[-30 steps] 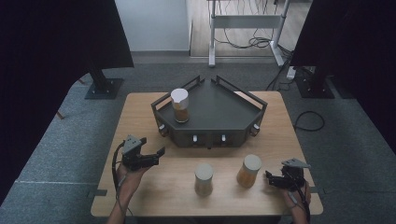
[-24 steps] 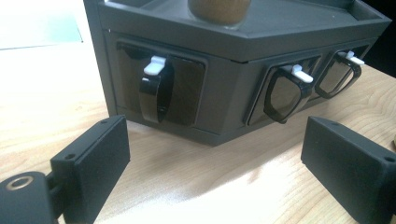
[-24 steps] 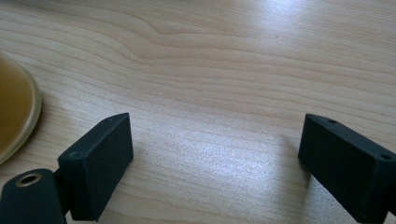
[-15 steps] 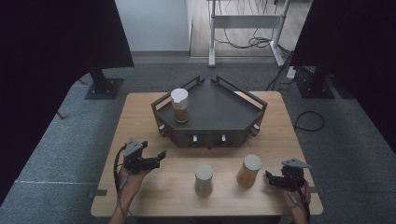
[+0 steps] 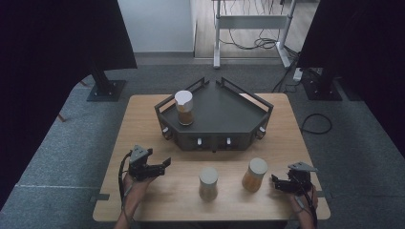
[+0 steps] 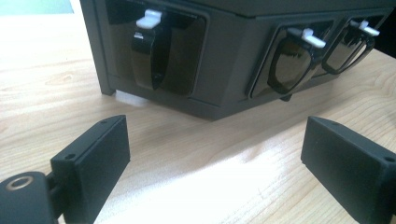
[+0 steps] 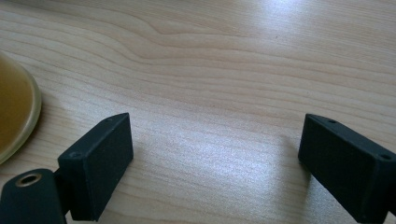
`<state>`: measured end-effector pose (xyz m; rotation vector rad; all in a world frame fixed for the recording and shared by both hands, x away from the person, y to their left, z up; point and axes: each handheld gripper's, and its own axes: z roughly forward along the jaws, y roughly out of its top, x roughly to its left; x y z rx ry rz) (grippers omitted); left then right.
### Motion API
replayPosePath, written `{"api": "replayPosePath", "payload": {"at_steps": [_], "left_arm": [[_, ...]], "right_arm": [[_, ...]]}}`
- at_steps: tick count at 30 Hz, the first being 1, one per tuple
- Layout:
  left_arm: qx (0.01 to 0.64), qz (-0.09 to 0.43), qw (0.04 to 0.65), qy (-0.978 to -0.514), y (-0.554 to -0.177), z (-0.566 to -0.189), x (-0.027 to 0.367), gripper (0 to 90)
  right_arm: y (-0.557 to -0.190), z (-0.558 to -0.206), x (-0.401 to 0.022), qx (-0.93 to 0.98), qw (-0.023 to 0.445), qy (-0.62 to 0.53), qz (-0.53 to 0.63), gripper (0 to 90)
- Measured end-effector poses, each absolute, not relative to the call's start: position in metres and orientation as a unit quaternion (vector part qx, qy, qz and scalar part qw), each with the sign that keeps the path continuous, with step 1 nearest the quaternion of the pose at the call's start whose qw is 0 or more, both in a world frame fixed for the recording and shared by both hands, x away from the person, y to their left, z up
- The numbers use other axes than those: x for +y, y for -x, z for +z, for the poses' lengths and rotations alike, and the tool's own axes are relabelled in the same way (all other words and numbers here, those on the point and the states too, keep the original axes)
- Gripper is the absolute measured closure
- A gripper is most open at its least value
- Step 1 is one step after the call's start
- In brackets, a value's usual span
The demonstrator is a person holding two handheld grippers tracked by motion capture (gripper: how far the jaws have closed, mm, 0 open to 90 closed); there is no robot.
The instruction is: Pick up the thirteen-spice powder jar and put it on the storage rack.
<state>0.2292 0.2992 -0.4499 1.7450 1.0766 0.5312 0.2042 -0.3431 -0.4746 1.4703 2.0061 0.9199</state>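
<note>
My right gripper (image 5: pixel 276 183) and left gripper (image 5: pixel 165 165), both wide and empty, flank two jars before the tray (image 5: pixel 248 107); next, I'd close on the amber jar (image 5: pixel 254 174).

Right gripper view: amber jar (image 7: pixel 16 109) cut off by the left edge, just a curved bit of its base showing, can't see the lid or contents. Left gripper view: the dark tray (image 6: pixel 233 51) gets chopped by the top edge, so what's on it is out of frame. High view: knobs (image 5: pixel 198 141) on the tray's front are too small to read, and both forearms run off the bottom edge.
</note>
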Motion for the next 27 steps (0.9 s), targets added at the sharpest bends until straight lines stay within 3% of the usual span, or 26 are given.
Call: {"api": "replayPosePath", "payload": {"at_steps": [27], "left_arm": [[0.458, 0.198, 0.475, -0.725, -0.23, -0.47, 0.298, 7.5]], "right_arm": [[-0.204, -0.475, -0.343, 0.734, 0.242, -0.538, 0.336, 9.5]]}}
